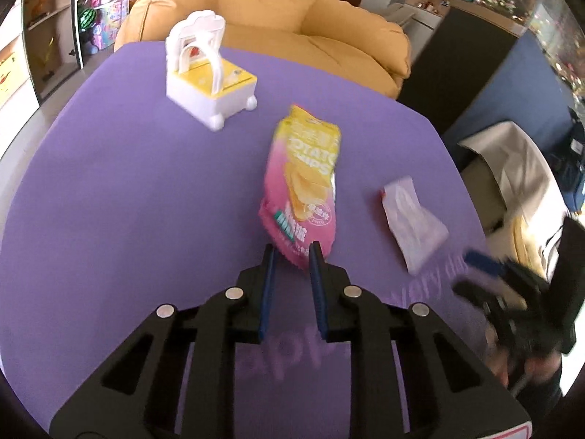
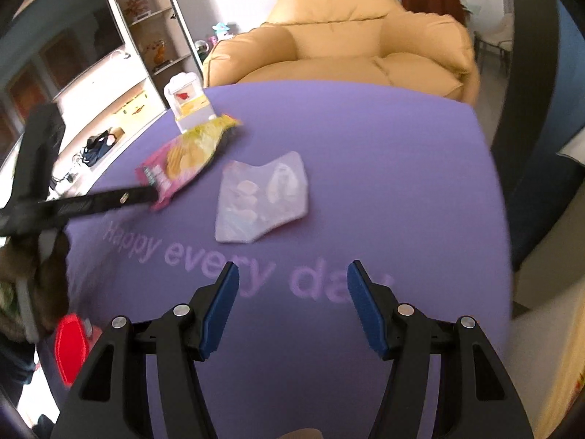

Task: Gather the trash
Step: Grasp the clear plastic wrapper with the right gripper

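Observation:
A pink and yellow potato chips bag [image 1: 305, 179] lies on the purple table [image 1: 128, 197]. My left gripper [image 1: 292, 252] is open, its fingertips on either side of the bag's near edge. A pale flat wrapper [image 1: 413, 223] lies to the right of the bag. In the right wrist view the chips bag [image 2: 186, 155] and the wrapper [image 2: 263, 197] lie ahead. My right gripper [image 2: 292, 274] is open and empty above the table, short of the wrapper. The left gripper [image 2: 151, 194] reaches the bag's end there.
A small white and yellow toy bin [image 1: 208, 77] stands at the table's far left, also in the right wrist view [image 2: 188, 104]. A tan armchair [image 2: 347, 40] stands behind the table. A red object [image 2: 71, 344] sits low at the left table edge.

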A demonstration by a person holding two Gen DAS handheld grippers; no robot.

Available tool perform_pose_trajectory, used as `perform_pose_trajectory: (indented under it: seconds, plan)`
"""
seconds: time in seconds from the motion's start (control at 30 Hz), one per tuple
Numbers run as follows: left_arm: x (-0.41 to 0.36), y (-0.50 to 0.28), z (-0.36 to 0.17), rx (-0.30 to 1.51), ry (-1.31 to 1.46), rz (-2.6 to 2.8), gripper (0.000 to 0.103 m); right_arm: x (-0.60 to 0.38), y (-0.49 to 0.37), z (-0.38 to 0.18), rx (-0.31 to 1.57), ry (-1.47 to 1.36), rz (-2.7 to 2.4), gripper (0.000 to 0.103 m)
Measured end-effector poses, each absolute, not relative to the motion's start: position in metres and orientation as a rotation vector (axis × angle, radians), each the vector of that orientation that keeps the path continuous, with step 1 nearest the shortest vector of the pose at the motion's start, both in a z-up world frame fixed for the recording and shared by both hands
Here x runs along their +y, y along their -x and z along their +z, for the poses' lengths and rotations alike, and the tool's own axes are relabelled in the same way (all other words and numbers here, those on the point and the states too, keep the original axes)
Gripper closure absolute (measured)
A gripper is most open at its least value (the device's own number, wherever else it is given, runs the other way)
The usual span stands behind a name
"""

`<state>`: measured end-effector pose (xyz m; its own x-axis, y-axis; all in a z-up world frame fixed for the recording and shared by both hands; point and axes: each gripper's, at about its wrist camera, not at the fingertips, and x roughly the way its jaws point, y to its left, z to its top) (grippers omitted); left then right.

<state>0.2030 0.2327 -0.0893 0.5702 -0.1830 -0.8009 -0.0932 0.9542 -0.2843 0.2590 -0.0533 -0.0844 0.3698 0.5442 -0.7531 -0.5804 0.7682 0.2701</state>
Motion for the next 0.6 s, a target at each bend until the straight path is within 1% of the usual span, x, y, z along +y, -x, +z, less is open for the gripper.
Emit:
perform_pose_trajectory:
  seconds: [0.2, 0.27, 0.3, 0.33, 0.5, 0.53, 0.6]
  plan:
    - [0.244, -0.173, -0.087, 0.958, 0.278, -0.021, 0.085, -0.026, -0.276, -0.086, 0.959, 0.015, 0.731, 0.044]
    - [0.245, -0.169, -0.088, 0.951, 0.267, -0.006, 0.081, -0.015, -0.282, -0.086, 0.959, 0.003, 0.739, 0.044]
    - [0.246, -0.167, -0.088, 0.948, 0.265, -0.003, 0.075, -0.011, -0.284, -0.085, 0.958, 0.007, 0.734, 0.044]
    - [0.246, -0.166, -0.088, 0.946, 0.265, -0.003, 0.072, -0.004, -0.287, -0.085, 0.957, 0.020, 0.728, 0.044]
    - [0.250, -0.162, -0.089, 0.940, 0.264, -0.001, 0.069, 0.022, -0.298, -0.083, 0.956, 0.095, 0.704, 0.044]
    - [0.251, -0.162, -0.088, 0.939, 0.264, -0.004, 0.068, 0.029, -0.300, -0.083, 0.957, 0.115, 0.702, 0.043]
    - [0.251, -0.162, -0.088, 0.939, 0.263, -0.008, 0.067, 0.037, -0.304, -0.083, 0.959, 0.152, 0.713, 0.035]
